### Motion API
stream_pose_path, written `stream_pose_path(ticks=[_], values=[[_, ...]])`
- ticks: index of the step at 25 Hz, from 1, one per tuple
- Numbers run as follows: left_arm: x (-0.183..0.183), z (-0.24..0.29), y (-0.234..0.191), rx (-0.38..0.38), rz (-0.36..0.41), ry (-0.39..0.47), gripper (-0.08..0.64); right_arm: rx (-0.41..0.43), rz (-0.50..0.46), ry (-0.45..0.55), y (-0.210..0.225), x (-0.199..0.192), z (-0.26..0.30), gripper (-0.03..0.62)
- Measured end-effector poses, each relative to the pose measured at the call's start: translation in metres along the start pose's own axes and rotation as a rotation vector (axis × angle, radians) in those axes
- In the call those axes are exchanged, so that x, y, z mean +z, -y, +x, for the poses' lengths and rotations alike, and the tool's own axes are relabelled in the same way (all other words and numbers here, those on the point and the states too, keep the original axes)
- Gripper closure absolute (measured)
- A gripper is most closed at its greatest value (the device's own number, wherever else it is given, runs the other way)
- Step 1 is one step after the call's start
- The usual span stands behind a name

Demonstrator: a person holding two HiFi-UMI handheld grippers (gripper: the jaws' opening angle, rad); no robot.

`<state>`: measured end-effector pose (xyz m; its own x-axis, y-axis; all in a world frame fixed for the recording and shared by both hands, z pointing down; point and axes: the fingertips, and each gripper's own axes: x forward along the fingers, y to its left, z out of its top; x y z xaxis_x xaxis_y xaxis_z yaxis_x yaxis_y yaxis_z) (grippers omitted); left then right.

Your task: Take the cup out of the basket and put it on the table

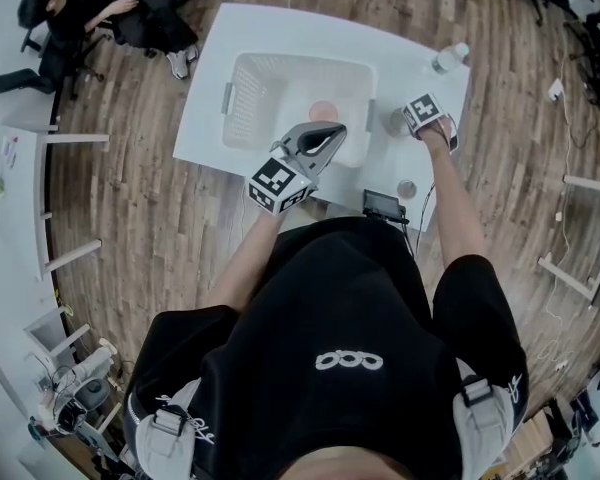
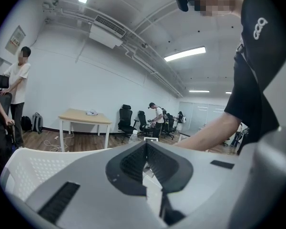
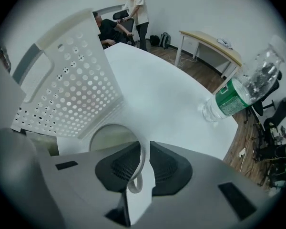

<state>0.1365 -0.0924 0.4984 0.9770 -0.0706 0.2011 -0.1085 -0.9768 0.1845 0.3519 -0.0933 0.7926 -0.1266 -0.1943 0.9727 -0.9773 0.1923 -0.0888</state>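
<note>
Cup (image 3: 107, 137): out of the basket, just beside its right wall over the table. One side wall is pinched, with the handle loop lying back between the jaws. Whether its base rests on the tabletop cannot be told.

Hazards, judged:
- A hold on one thin wall leaves the cup free to hang tilted. Released before the base sits flat, it could tip or roll.
- The handle lies inside the jaw gap, so a pad may catch it on withdrawal and drag the cup.
- The basket wall is close, so a sideways shift would knock against it.

Inventory, descending:
- Table (image 1: 280, 28): white, carries everything listed.
- Basket (image 3: 71, 89): white, perforated. It holds a pale orange round item (image 1: 323, 111) on its floor, too faint to identify, and nothing else is seen inside.
- Left gripper (image 2: 146, 144): jaws fully together on nothing, pointing roughly level over the basket's near rim.
- Right gripper (image 3: 144, 151): pointing steeply down, jaws clamped onto the cup's wall.
- Bottle (image 3: 238, 92): clear with a green label, near the table's far right edge, apart from the cup.
</note>
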Motion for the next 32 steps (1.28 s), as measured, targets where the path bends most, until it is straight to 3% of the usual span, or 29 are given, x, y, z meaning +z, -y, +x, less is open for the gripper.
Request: stream_pose_path(ticks=[4,8,13,18,25,32], values=[[0.0,-0.012,-0.009,0.003,0.001,0.0,0.552,-0.084,0.012,0.101,0.001,0.008,-0.043,0.54],[0.003,-0.031,-0.026,0.017,0.0,0.005,0.552,-0.176,0.044,0.298,-0.015,0.024,-0.115,0.54],[0.008,-0.053,-0.052,0.037,0.004,0.009,0.552,-0.135,0.05,0.603,-0.069,0.049,-0.192,0.543],[0.016,-0.08,-0.072,0.048,0.008,0.024,0.552,-0.146,0.005,0.763,-0.132,0.069,-0.246,0.552],[0.018,-0.11,-0.089,0.042,0.014,0.036,0.552,-0.1,-0.037,0.908,-0.212,0.091,-0.277,0.568],[0.015,-0.134,-0.1,0.03,0.008,0.041,0.552,-0.057,-0.056,0.924,-0.261,0.11,-0.265,0.568]])
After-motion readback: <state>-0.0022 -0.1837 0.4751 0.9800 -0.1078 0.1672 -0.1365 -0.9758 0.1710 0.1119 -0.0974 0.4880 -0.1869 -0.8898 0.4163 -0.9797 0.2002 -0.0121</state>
